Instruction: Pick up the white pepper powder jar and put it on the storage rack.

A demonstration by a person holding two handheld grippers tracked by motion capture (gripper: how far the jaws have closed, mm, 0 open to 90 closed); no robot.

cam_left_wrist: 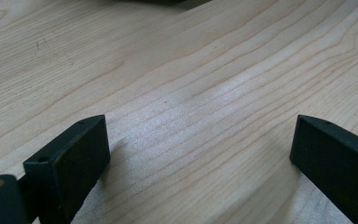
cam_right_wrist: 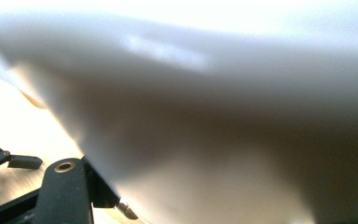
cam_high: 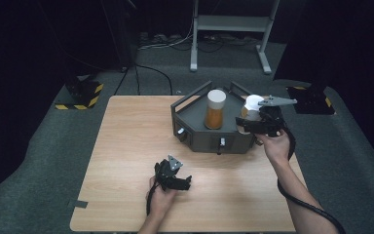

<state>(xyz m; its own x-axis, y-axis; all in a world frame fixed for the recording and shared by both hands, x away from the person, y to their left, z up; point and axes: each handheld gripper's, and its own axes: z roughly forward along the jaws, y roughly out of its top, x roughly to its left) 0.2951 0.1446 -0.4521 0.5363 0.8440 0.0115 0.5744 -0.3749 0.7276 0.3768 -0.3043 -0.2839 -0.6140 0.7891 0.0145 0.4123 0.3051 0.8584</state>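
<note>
From above I see a pale wooden table [cam_high: 126, 146] with fine straight grain, standing on grey carpet. Toward its far side sits a dark grey tray [cam_high: 197, 134], angular like a cut-off hexagon, with raised walls and bar handles at its back corners. Inside it a cylindrical bottle [cam_high: 215, 109] stands upright, amber below and capped in white. My right gripper [cam_high: 253, 122] is at the tray's right edge, its black jaws clamped on a second bottle [cam_high: 251, 108] of the same kind, white cap up, held over the tray's right wall. In the right gripper view that second bottle's smooth surface presses close to the lens as a white-to-brownish blur. My left gripper [cam_high: 181, 181] rests low over the near middle of the table, well apart from the tray. In the left gripper view its two blocky matte black jaws stand wide apart with bare wood between them.
</note>
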